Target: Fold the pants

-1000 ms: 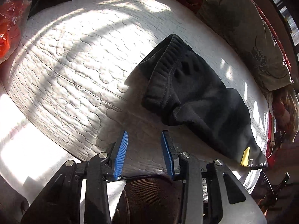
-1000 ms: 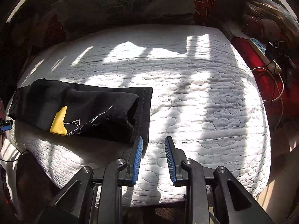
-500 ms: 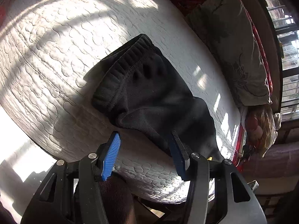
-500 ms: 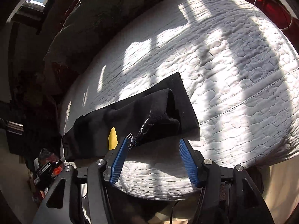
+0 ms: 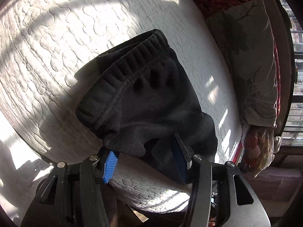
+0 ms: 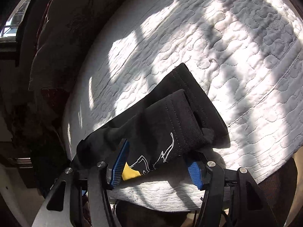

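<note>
Black pants [image 5: 149, 102] lie folded lengthwise near the front edge of a white quilted mattress [image 5: 56, 43]. The left wrist view shows the ribbed waistband end [image 5: 128, 64]. My left gripper [image 5: 144, 160] is open, its blue pads straddling the near edge of the fabric below the waistband. The right wrist view shows the leg cuffs [image 6: 191, 104] and a yellow and white print [image 6: 132, 172]. My right gripper [image 6: 157, 170] is open, its jaws either side of the leg end at the print. Neither gripper is closed on the cloth.
A grey patterned pillow [image 5: 251, 60] lies along the far side of the mattress, also dark in the right wrist view [image 6: 62, 37]. A bag of things [image 5: 257, 151] sits past the mattress end. A window [image 5: 297, 75] is at the right.
Both grippers have moved forward onto the pants and opened wider; the fabric edge now lies between each pair of jaws. The pants have not visibly moved.
</note>
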`<state>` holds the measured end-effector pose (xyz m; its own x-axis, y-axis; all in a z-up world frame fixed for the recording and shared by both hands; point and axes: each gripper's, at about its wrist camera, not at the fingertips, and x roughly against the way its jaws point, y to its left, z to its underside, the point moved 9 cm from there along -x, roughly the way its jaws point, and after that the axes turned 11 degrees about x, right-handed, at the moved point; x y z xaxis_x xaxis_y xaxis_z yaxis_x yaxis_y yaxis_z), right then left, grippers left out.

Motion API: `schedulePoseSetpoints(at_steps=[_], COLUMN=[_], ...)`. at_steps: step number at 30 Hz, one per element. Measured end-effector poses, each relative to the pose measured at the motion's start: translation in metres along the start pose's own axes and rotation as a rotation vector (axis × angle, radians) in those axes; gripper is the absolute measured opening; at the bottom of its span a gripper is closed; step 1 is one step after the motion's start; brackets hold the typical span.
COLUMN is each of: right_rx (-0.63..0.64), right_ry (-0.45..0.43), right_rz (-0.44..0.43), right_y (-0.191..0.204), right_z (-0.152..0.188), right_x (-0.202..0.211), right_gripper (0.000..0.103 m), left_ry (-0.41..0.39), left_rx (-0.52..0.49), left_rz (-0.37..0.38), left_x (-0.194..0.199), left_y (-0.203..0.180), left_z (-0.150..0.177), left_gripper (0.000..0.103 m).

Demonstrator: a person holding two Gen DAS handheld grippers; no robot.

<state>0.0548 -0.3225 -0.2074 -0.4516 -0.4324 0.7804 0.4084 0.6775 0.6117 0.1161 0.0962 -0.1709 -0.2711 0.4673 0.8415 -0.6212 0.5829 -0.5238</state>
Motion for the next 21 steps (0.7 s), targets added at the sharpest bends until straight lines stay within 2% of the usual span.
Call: schedulePoseSetpoints(at_steps=[1, 2, 3, 4, 9, 11, 16, 18, 20, 21], right_rx=[-0.013, -0.014, -0.009, -0.006, 0.03, 0.069, 0.122, 0.146, 0.182, 0.194], right_ry=[-0.007, -0.011, -0.011, -0.006, -0.077, -0.117, -0.159, -0.229, -0.309, -0.324], right_rz=[-0.012, -0.011, -0.009, -0.011, -0.052, -0.039, -0.02, -0.074, -0.136, -0.14], right_y=[-0.002, -0.004, -0.007, -0.008, -0.003, 0.002, 0.03, 0.056, 0.081, 0.085], right_z=[-0.001, -0.001, -0.001, -0.001, -0.001, -0.005, -0.041, -0.063, -0.082, -0.087], right_x=[0.0, 0.001, 0.001, 0.0, 0.017, 0.024, 0.028, 0.044, 0.061, 0.066], right_gripper=[0.052, 0.045, 0.018, 0.003, 0.003, 0.003, 0.003, 0.003, 0.003, 0.003], left_ry=[0.003, 0.007, 0.018, 0.029, -0.015, -0.021, -0.083, -0.138, -0.197, -0.199], left_rx=[0.012, 0.023, 0.037, 0.049, -0.008, -0.037, -0.085, -0.123, -0.156, -0.165], left_rz=[-0.012, -0.027, -0.021, -0.003, 0.013, 0.015, 0.037, 0.068, 0.071, 0.072], left_x=[-0.002, -0.004, -0.007, -0.01, 0.006, 0.009, 0.027, 0.044, 0.056, 0.056], left_y=[0.002, 0.004, 0.001, -0.002, -0.019, -0.033, -0.085, -0.108, -0.116, -0.115], left_z=[-0.001, -0.002, -0.001, 0.001, 0.001, -0.002, -0.034, -0.045, -0.053, -0.054], left_gripper=[0.033, 0.022, 0.008, 0.006, 0.004, 0.004, 0.004, 0.004, 0.004, 0.004])
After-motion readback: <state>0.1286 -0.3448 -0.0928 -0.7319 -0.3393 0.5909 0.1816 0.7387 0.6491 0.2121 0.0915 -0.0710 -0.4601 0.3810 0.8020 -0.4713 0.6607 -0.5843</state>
